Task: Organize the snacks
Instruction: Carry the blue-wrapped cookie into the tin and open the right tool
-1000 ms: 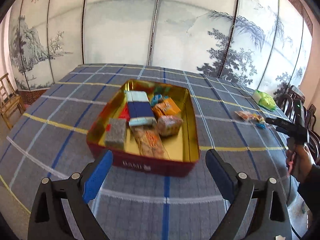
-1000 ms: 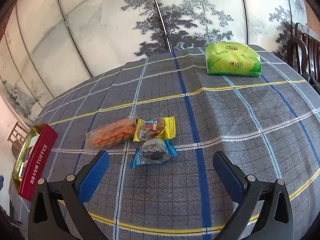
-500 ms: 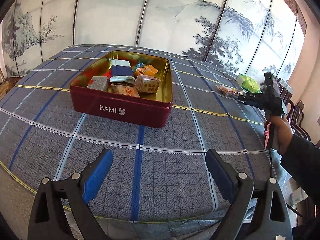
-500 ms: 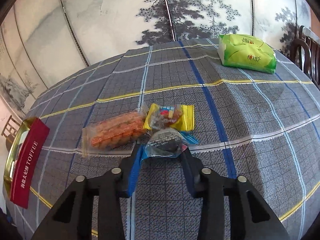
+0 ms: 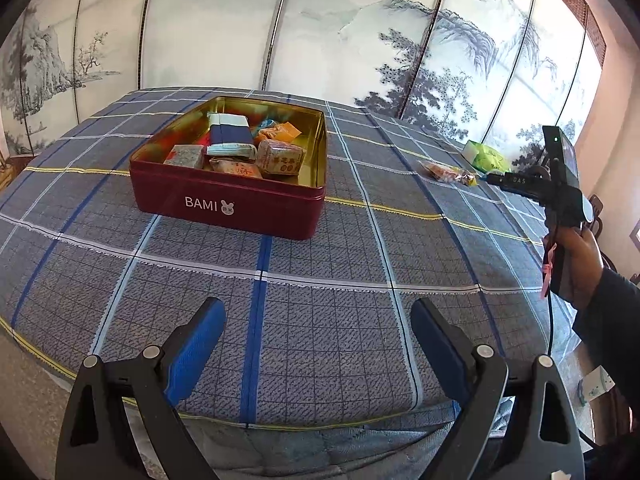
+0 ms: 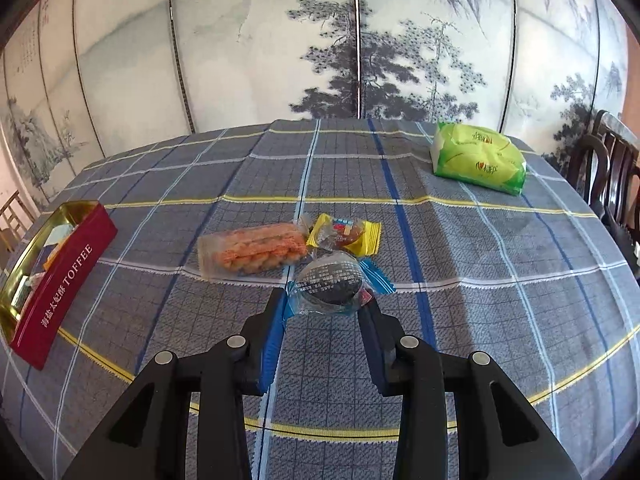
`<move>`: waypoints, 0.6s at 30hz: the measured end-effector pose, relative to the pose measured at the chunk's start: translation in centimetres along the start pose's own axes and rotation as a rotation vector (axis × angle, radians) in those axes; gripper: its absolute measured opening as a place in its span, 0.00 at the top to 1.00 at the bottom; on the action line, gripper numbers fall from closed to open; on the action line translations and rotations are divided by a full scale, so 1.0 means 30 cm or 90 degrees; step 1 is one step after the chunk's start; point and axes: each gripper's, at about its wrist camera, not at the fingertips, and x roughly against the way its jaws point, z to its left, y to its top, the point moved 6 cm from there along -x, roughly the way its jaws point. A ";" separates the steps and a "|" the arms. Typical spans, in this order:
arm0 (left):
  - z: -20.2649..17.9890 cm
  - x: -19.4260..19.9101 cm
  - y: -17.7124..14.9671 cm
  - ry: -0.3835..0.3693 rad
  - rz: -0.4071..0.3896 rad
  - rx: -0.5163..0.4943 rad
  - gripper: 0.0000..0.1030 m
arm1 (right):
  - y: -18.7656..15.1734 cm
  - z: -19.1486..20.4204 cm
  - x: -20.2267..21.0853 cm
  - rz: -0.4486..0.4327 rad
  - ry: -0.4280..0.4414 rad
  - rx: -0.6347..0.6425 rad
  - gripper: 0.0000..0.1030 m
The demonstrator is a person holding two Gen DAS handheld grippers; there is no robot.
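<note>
Pinching a round dark snack in a clear blue-edged wrapper (image 6: 330, 283), the right gripper (image 6: 325, 300) has its blue-padded jaws closing on the packet's two sides, and the packet sits between them, above the grey plaid tablecloth (image 6: 460, 320). Just beyond it lie a clear packet of orange twisted biscuits (image 6: 252, 250) and a yellow-wrapped brown sweet (image 6: 346, 234), the two touching each other near the middle of the tabletop. A green plastic bag (image 6: 478, 159) rests well apart, toward the far right edge. At the left edge of that view stands the dark red rectangular tin with a gold inside (image 6: 60, 280), lettered TOFFEE on its short side.

From the left wrist view, the left gripper (image 5: 316, 344) hangs with its jaws spread wide and nothing between them, over the tablecloth's near edge. Ahead of it the tin shows BAMI on its long side and holds several wrapped snacks, among them a blue-and-white packet (image 5: 231, 136) and a tan cube-shaped packet (image 5: 281, 157). At the right, a hand in a dark sleeve (image 5: 578, 258) grips the other tool's handle.
</note>
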 end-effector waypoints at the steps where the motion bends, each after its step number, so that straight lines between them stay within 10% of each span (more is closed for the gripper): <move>1: -0.005 0.003 -0.001 0.000 -0.002 -0.003 0.11 | 0.014 0.003 0.010 -0.007 -0.003 0.000 0.64; 18: 0.051 0.040 -0.059 0.035 0.007 0.008 0.11 | 0.264 0.420 0.009 -0.064 0.027 0.066 0.64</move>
